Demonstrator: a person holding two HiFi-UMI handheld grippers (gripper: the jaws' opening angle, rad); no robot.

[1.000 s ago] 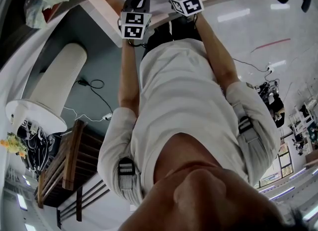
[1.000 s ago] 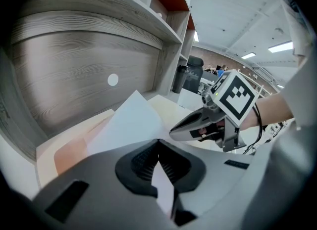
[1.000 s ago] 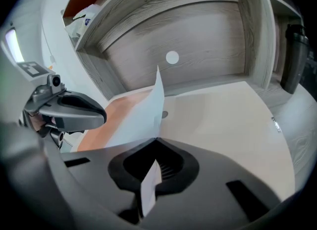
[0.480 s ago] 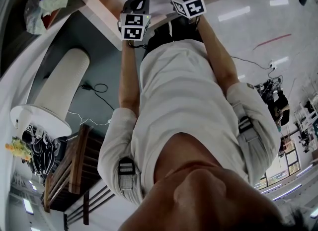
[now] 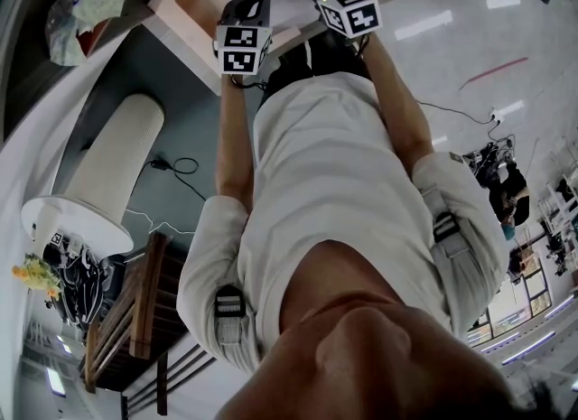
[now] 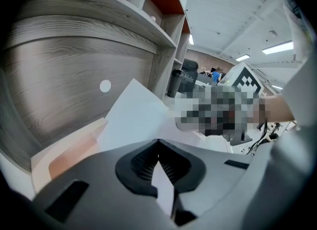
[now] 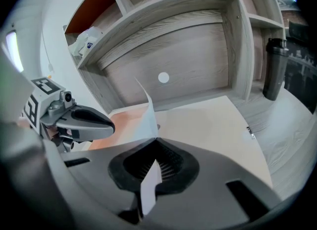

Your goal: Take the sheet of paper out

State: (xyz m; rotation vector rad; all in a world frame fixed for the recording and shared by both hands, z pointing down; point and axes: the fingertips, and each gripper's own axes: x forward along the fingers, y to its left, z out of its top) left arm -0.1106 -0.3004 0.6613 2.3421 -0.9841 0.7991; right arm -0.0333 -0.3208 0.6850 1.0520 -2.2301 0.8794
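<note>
Left tool [image 6: 158,141]: jaws closed on one edge of the sheet of paper [image 6: 134,115], with a strip of white paper showing between the ribbed pads. Right tool [image 7: 156,140]: jaws likewise closed on the same sheet, which rises edge-on from the pads. The sheet is held above the pink folder [image 7: 124,117], which lies on the bench [image 7: 292,125] in front of the wooden shelf unit [image 7: 188,41]. A black bottle [image 7: 275,68] stands at the right.
</note>
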